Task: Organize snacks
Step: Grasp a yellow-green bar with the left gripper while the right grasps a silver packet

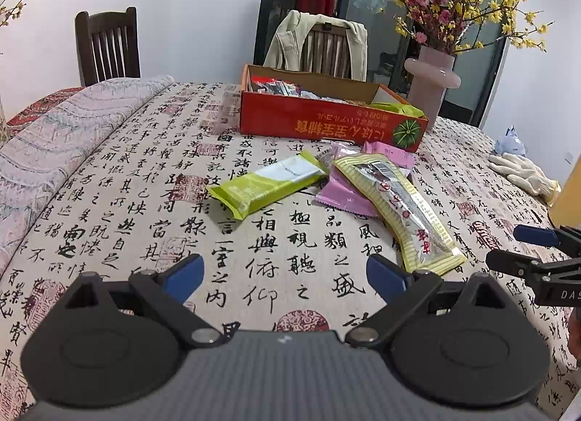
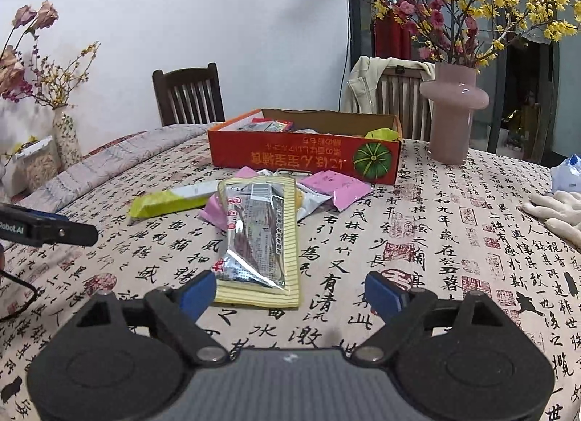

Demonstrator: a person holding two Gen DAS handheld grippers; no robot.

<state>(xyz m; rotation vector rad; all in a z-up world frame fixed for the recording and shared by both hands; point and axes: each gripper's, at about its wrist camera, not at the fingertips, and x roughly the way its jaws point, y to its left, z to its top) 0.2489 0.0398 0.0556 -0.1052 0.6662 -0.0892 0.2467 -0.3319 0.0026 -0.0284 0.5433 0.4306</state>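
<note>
The yellow striped packet (image 2: 259,239) lies flat on the tabletop (image 2: 417,239), long axis running from the right gripper (image 2: 287,292) toward the red box (image 2: 305,156); left gripper (image 1: 285,277) and right gripper both released, empty.

Loose snacks lie before an open red box.

The red cardboard box (image 2: 304,158) holds several packets. In front of it, flat on the cloth: a green bar wrapper (image 2: 170,201), pink packets (image 2: 336,185), and a long yellow-striped packet (image 2: 258,239) lying across them, nearest the camera.
</note>
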